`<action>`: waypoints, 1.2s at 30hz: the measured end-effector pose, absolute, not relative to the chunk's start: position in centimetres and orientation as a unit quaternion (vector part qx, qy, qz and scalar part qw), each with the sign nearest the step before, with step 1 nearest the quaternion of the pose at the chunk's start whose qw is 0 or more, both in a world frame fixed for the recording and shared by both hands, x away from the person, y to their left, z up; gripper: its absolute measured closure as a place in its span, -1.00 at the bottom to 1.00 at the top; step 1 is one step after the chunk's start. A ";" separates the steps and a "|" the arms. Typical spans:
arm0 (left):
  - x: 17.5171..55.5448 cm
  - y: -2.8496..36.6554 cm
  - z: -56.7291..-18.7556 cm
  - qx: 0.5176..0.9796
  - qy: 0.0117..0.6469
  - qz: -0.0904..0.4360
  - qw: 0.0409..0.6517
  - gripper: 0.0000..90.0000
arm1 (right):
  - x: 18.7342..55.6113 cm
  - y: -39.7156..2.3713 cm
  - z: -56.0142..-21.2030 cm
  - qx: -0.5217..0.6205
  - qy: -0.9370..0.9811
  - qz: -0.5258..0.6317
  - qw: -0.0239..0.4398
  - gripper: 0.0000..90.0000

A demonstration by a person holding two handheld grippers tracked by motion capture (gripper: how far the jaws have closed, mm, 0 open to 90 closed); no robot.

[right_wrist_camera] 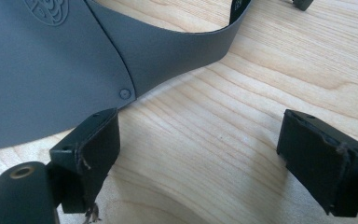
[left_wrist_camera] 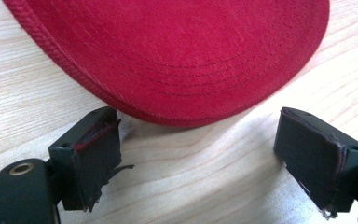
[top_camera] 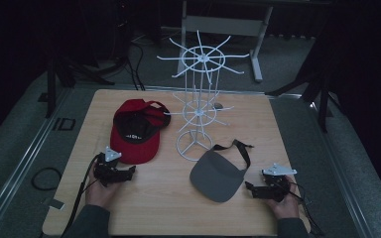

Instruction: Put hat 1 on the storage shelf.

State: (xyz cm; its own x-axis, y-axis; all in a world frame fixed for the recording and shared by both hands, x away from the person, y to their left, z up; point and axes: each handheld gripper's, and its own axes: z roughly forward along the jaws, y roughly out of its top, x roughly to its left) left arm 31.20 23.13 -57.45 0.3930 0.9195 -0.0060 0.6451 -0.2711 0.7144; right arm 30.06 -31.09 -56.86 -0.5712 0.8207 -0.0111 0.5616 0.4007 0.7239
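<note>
Two pieces of headwear lie flat on the wooden worktop (top_camera: 258,124), w/ a white wire rack (top_camera: 198,99) standing btwn them toward the far side, its spokes bare, so the job looks like hanging the hats on it (judgement, not seen). The red cap (top_camera: 135,130) lies left of the rack, brim pointing near, which puts its brim edge right in front of the left gripper (top_camera: 129,173). That gripper rests low on the worktop, near-left, jaws spread wide and nothing btwn them; in the left gripper view the brim (left_wrist_camera: 177,51) lies just beyond the fingertips, its rim close to the left pad (left_wrist_camera: 93,158) but contact can't be told. The brim is prob the easiest part to pinch: stiff and thin, though it lies low on the wood. The grey visor (top_camera: 217,174) lies near-right of the rack base, peak toward the near edge, black strap (top_camera: 238,148) trailing to the far side. The right gripper (top_camera: 250,187) is just right of it, also released, jaws wide apart, holding nothing; in the right gripper view the visor's side band (right_wrist_camera: 168,56) runs past the left pad (right_wrist_camera: 95,149), and bare wood lies btwn the jaws. Both hands are low and level, each gripper pointed inward at its own hat, so either could start; neither grasp is made yet.
</note>
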 end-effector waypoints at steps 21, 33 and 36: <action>29.8 23.4 -56.3 0.789 0.499 0.186 0.307 0.15 | 30.1 -31.1 -56.9 0.423 0.816 0.347 0.187 -0.71; 29.3 24.6 -54.3 0.796 0.488 0.161 0.320 0.37 | 30.1 -31.1 -56.9 0.423 0.816 0.347 0.187 -0.71; 29.4 25.4 -53.3 0.789 0.492 0.165 0.329 0.40 | 30.1 -31.1 -56.9 0.423 0.816 0.347 0.187 -0.71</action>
State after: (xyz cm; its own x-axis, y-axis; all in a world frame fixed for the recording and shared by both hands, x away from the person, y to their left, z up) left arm 29.37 25.36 -53.31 0.4609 0.8852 -0.0636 0.6684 -0.2991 0.6810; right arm 30.07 -31.10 -56.86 -0.5719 0.8202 -0.0113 0.5609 0.4012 0.7242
